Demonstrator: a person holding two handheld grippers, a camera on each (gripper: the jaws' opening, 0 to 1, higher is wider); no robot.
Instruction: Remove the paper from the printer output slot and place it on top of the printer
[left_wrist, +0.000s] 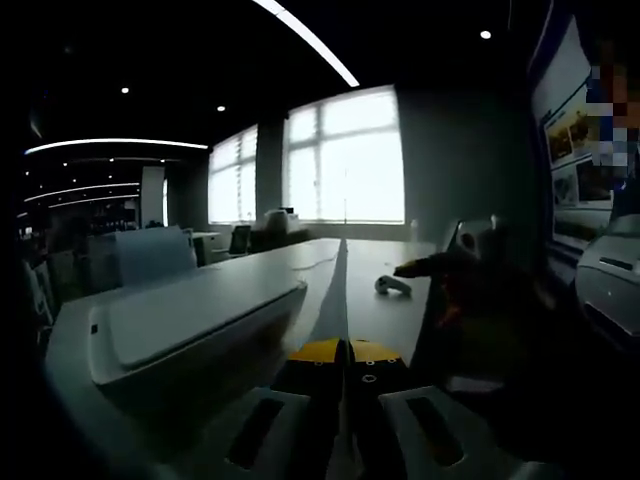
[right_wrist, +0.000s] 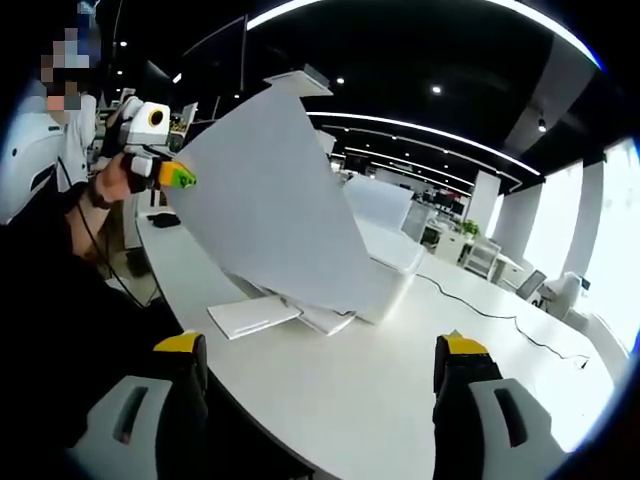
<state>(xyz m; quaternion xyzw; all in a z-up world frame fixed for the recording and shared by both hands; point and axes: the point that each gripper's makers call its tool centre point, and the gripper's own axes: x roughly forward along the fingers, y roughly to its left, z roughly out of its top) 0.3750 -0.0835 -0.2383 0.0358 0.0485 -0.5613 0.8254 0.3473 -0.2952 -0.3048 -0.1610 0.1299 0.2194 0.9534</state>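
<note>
No brand or label can be read anywhere; the poster (left_wrist: 570, 150) on the wall at two o'clock of the left gripper view has pictures and lines of print, all too small and dim to make out.

In the right gripper view the sheet of paper (right_wrist: 270, 200) hangs in the air, tilted, its upper corner pinched by the left gripper (right_wrist: 178, 177), whose yellow and green tips are closed on the edge at about ten o'clock. A person's hand (right_wrist: 108, 180) grips that tool. The paper's lower edge comes down just in front of the white printer (right_wrist: 385, 265), which sits on the long white table (right_wrist: 400, 390) with its output tray (right_wrist: 250, 315) folded out toward seven o'clock. I cannot tell whether the sheet touches the printer.

The right gripper (right_wrist: 320, 365) stands well apart from the paper, its two yellow-capped jaws spread wide with nothing between them.

In the left gripper view its own jaws meet at six o'clock. A white printer (left_wrist: 190, 325) lies at eight o'clock on the table, a small white object (left_wrist: 392, 285) beyond it, and a second gripper (left_wrist: 470, 265) at three o'clock. The printer's tray holds nothing I can make out.
</note>
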